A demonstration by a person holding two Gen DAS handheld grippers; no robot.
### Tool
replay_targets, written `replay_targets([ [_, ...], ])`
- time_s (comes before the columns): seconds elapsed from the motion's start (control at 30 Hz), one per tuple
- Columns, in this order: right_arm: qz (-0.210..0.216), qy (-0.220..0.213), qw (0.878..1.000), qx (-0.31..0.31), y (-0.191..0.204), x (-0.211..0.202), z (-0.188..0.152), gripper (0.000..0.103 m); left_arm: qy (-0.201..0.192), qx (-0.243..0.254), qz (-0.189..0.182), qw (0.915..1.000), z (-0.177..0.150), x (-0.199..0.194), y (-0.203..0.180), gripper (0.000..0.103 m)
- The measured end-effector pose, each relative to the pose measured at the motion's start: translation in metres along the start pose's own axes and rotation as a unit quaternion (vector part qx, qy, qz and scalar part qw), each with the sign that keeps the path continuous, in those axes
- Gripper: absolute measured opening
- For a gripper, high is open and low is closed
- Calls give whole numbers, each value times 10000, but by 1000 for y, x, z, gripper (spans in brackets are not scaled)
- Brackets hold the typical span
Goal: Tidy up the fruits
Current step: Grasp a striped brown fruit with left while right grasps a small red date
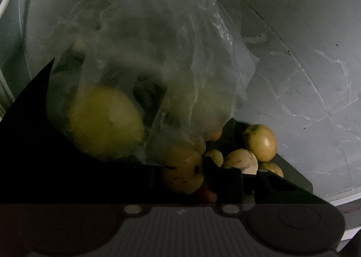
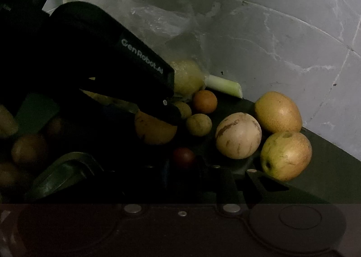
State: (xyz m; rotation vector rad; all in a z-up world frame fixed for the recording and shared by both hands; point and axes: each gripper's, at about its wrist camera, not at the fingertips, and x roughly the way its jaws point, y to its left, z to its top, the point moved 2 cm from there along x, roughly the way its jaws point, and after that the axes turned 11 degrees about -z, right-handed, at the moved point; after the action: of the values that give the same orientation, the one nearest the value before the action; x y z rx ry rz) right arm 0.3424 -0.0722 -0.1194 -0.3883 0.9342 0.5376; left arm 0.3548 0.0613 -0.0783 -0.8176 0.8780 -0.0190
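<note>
A clear plastic bag (image 1: 146,54) fills the left wrist view, with a blurred yellow fruit (image 1: 106,121) inside it. My left gripper (image 1: 244,173) looks shut, apparently on the bag's film, though the dark hides the contact. The right wrist view shows that gripper (image 2: 173,112) with its tips over a yellow fruit (image 2: 155,130), below the bag (image 2: 158,18). Loose on a dark mat (image 2: 327,166) lie two pears (image 2: 278,111), a pale striped fruit (image 2: 238,135), a small orange one (image 2: 204,101) and a small green one (image 2: 198,125). My right gripper (image 2: 234,173) is shut and holds nothing, near a dark red fruit (image 2: 183,157).
Grey marbled floor (image 2: 270,31) surrounds the mat. A pale green stalk (image 2: 223,84) lies at the mat's far edge. More dim fruits (image 2: 29,151) and a curved green object (image 2: 63,171) crowd the left side. The light is very low.
</note>
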Motion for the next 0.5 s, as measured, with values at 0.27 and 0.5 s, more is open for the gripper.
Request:
replay_targets([
  [0.27, -11, -6, 10000, 60, -3, -9, -4, 24, 52, 147, 23, 9999, -5, -6, 1, 44],
  [0.5, 54, 63, 10000, 33, -3, -21, -7, 24, 63, 348, 65, 9994, -13, -17, 1, 43],
])
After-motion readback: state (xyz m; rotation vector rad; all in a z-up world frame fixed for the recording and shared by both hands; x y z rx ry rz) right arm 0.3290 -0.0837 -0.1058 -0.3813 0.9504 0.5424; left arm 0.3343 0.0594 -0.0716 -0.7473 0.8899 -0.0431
